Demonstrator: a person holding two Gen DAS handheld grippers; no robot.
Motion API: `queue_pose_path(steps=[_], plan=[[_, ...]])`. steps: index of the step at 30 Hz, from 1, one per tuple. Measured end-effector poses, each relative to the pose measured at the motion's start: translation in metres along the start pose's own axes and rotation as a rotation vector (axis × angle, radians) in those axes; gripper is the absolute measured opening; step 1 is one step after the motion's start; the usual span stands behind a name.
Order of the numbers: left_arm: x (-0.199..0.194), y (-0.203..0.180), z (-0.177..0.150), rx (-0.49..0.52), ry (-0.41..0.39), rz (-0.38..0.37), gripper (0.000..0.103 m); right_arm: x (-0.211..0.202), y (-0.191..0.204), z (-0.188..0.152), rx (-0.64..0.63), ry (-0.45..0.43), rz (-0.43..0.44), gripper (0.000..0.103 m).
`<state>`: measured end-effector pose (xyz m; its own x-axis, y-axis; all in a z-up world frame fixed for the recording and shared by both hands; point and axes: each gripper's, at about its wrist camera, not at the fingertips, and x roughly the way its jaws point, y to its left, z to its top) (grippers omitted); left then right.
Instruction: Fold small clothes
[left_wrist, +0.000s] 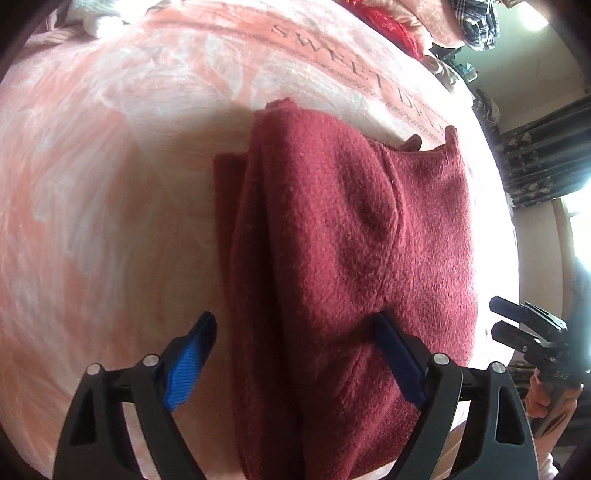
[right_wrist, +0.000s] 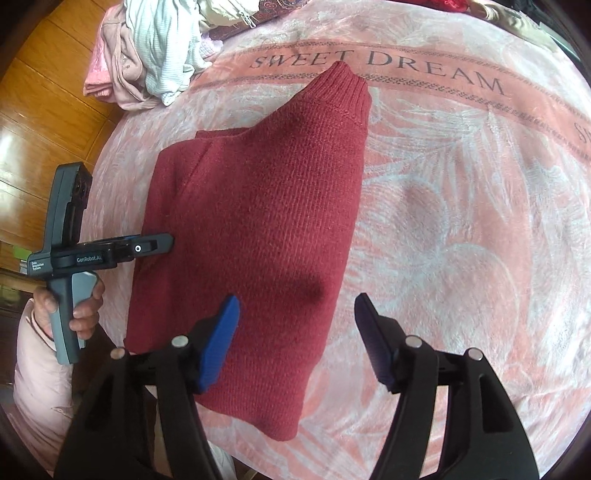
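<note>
- Left tongs (left_wrist: 295, 325) spread, nothing pinched; the folded red sweater (left_wrist: 351, 258) lies on the pink blanket (left_wrist: 110, 184) just ahead.
- Right tongs (right_wrist: 297, 306) spread, empty, over the sweater's near edge.
- Only the right view shows the clothes pile (right_wrist: 147, 55), far left of its tongs.

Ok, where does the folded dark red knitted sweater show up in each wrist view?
Left wrist: dark red knitted sweater fills centre and right, reaching the bottom edge.
Right wrist: sweater centre-left, ribbed cuff towards the top.
Shared landmark: "SWEET DREAM" lettering on the pink blanket beyond it.
</note>
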<state>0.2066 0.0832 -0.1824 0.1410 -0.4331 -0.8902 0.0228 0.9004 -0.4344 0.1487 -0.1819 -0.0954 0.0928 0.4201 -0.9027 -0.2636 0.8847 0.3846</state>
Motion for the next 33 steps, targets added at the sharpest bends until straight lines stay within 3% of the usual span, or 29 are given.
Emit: queue_pose_path(steps=[6,9,13,17,21,25,28,33], plan=[[0.018,0.005,0.008,-0.006,0.038,-0.071,0.095,0.029,-0.009,0.013,0.025,0.047,0.027,0.070],[0.024,-0.001,0.010,0.011,0.041,-0.072,0.096,0.041,-0.015,0.015,0.045,0.064,0.054,0.073],[0.032,-0.013,0.011,0.050,0.038,-0.037,0.096,0.055,-0.021,0.015,0.092,0.093,0.148,0.065],[0.029,-0.018,0.010,0.051,0.034,-0.085,0.069,0.049,-0.023,0.014,0.106,0.074,0.184,0.046],[0.021,-0.019,0.007,0.050,0.029,-0.094,0.051,0.038,-0.022,0.012,0.112,0.057,0.204,0.037],[0.007,-0.025,0.002,0.056,-0.003,-0.090,0.045,0.021,-0.020,0.012,0.096,0.030,0.233,0.034],[0.003,-0.041,0.002,0.074,-0.018,-0.110,0.042,-0.001,-0.024,0.011,0.060,-0.007,0.195,0.034],[0.009,-0.093,0.015,0.124,-0.033,-0.159,0.042,-0.047,-0.058,0.016,0.061,-0.065,0.152,0.033]])
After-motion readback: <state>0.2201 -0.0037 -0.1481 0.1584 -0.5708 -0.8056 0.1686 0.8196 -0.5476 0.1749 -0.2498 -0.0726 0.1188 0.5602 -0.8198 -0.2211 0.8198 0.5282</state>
